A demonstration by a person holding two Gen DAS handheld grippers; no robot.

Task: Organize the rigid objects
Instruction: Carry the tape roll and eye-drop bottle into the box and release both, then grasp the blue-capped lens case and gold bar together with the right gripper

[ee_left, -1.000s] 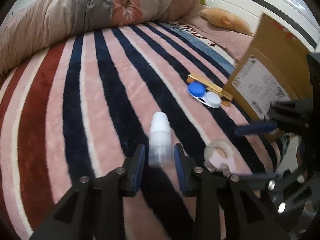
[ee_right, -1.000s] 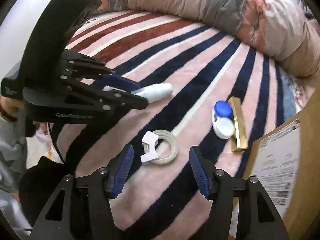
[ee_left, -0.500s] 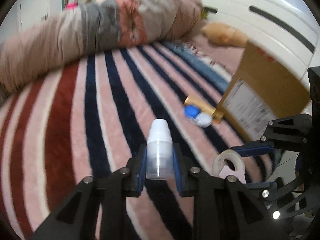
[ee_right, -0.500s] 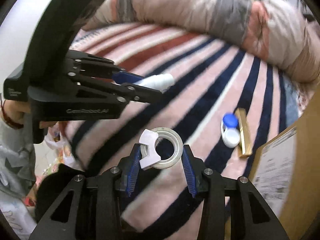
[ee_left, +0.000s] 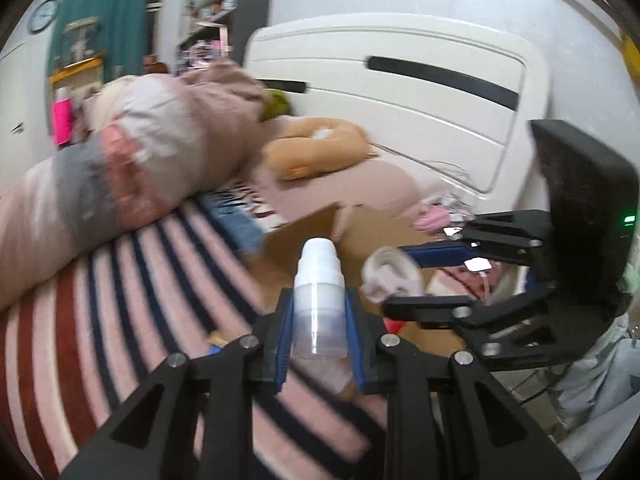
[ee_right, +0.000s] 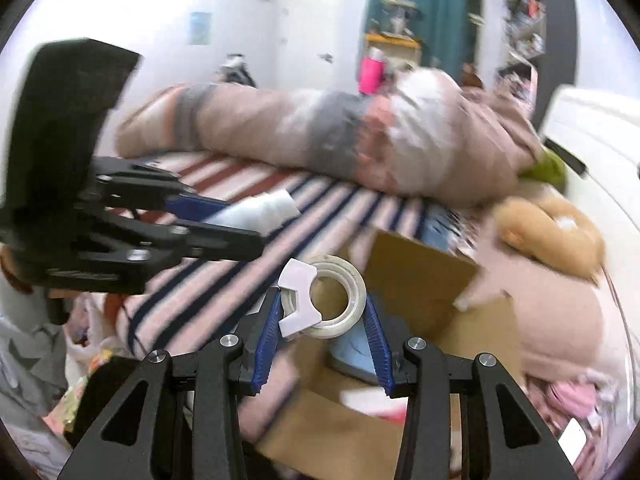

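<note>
Bottle point(ee_left: 319, 300) between left tongs point(ee_left: 319, 334); tape roll point(ee_right: 328, 297) between right tongs point(ee_right: 325, 330), above box point(ee_right: 420, 280).

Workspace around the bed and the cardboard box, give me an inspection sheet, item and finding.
Surface: striped blanket on the bed.
Job's things: white bottle and tape roll, both lifted; open cardboard box below.
Clutter: rolled duvet, tan plush toy.
Grippers: left gripper shut on the bottle; right gripper shut on the tape roll.
Cables: white cable by the box.
Surroundings: white headboard, teal curtain.
</note>
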